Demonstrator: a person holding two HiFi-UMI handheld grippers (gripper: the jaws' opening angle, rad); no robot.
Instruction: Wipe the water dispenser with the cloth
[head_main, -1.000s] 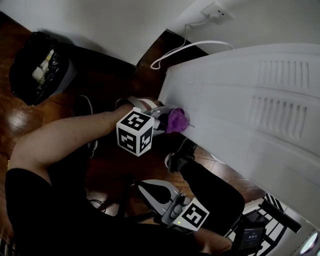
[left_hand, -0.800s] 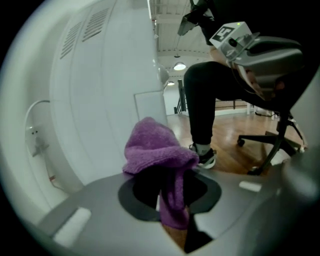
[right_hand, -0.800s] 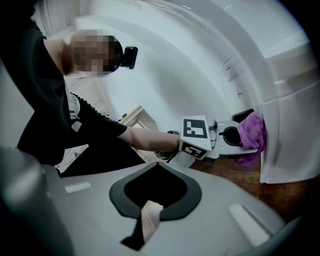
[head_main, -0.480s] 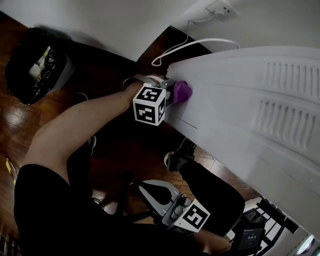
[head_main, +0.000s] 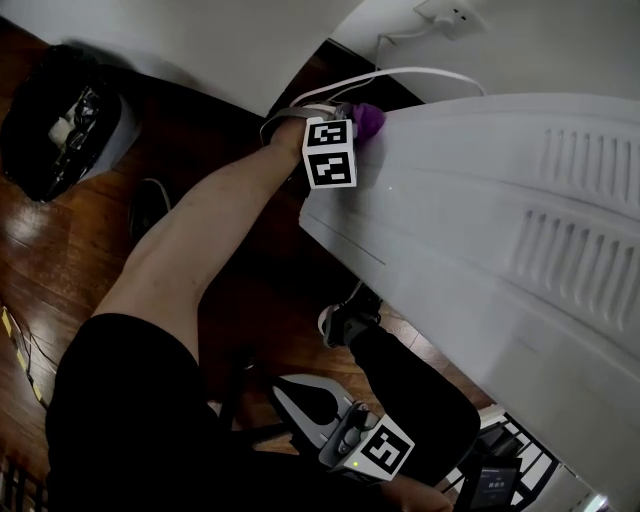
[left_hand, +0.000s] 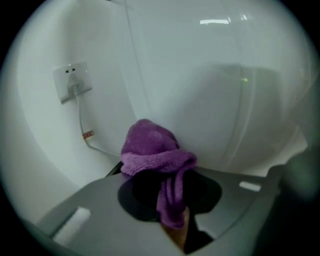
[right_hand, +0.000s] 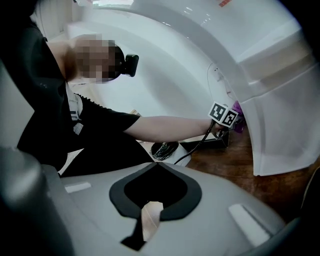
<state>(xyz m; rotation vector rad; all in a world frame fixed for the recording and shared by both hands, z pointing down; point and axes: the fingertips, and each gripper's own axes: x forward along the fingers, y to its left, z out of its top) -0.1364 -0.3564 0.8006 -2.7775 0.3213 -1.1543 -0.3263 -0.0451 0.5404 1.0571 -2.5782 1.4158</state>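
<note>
At the far corner of the white water dispenser (head_main: 480, 200), close to the wall, the left gripper (head_main: 352, 113) is clamped on the purple cloth (head_main: 369, 120). Its jaws are closed onto a fold, w/ the rest bunched up in front of the tips & a tail hanging down btwn them. In the left gripper view the bunch sits right against the dispenser's smooth white panel & looks to be touching it. The person's left arm (head_main: 210, 230) stretches out over the dark wood floor (head_main: 60, 240) to reach there, marker cube facing the head cam. The right gripper (right_hand: 150, 220) is low down by the person's lap, well apart from the dispenser, jaws fully together w/ nothing btwn them. Its view looks across at the outstretched arm & the dispenser's side. The dispenser panel facing the head cam has two rows of vent slots (head_main: 585, 160). On the wall behind: a socket (head_main: 445, 15) w/ a white cable (head_main: 410, 70) looping down past the cloth. Far left on the floor, a bin (head_main: 60, 110) w/ a black liner & rubbish in it. A shoe (head_main: 340, 322) shows just under the dispenser's edge.
</note>
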